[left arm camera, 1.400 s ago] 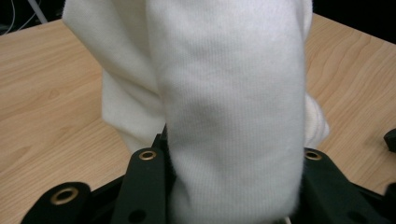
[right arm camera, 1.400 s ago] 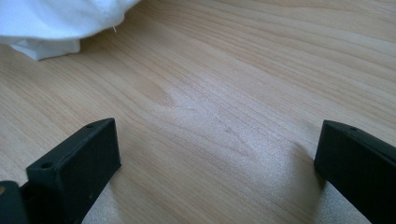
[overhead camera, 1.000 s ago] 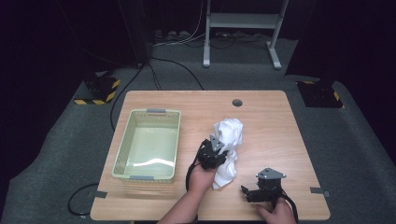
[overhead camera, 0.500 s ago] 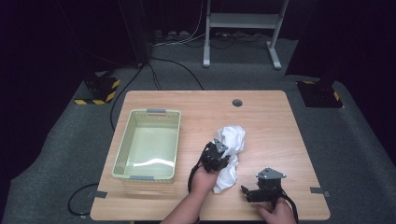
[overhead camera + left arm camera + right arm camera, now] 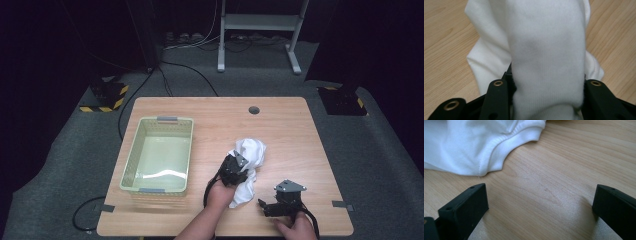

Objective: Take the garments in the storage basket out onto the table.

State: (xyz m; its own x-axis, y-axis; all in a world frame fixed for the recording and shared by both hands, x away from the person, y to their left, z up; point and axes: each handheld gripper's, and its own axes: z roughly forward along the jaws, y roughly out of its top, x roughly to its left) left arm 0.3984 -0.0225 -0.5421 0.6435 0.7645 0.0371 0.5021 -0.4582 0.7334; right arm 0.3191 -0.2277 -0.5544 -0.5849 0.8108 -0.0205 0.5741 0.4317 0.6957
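Note:
A crumpled white cloth (image 5: 253, 151) lies on the wooden table (image 5: 295, 135), right of the middle. My left gripper (image 5: 235, 167) is at its near-left side, shut on a thick fold of the cloth (image 5: 546, 50). That fold fills the gap between the two black jaws of the left gripper (image 5: 547, 83), and they have just been opening slightly around it. My right gripper (image 5: 265, 206) rests near the table's front edge. The right gripper (image 5: 540, 190) is open over bare wood, with the cloth's hem (image 5: 481, 157) just ahead of it.
A pale green plastic basket (image 5: 131, 159) stands at the table's left with nothing in it. A small round hole (image 5: 254, 109) sits near the far edge. Beyond the table are dark floor, cables and a metal stand (image 5: 260, 22).
The left gripper and the bunched cloth have shifted slightly toward the near edge, and the cloth sits lower. The right gripper has stayed put.

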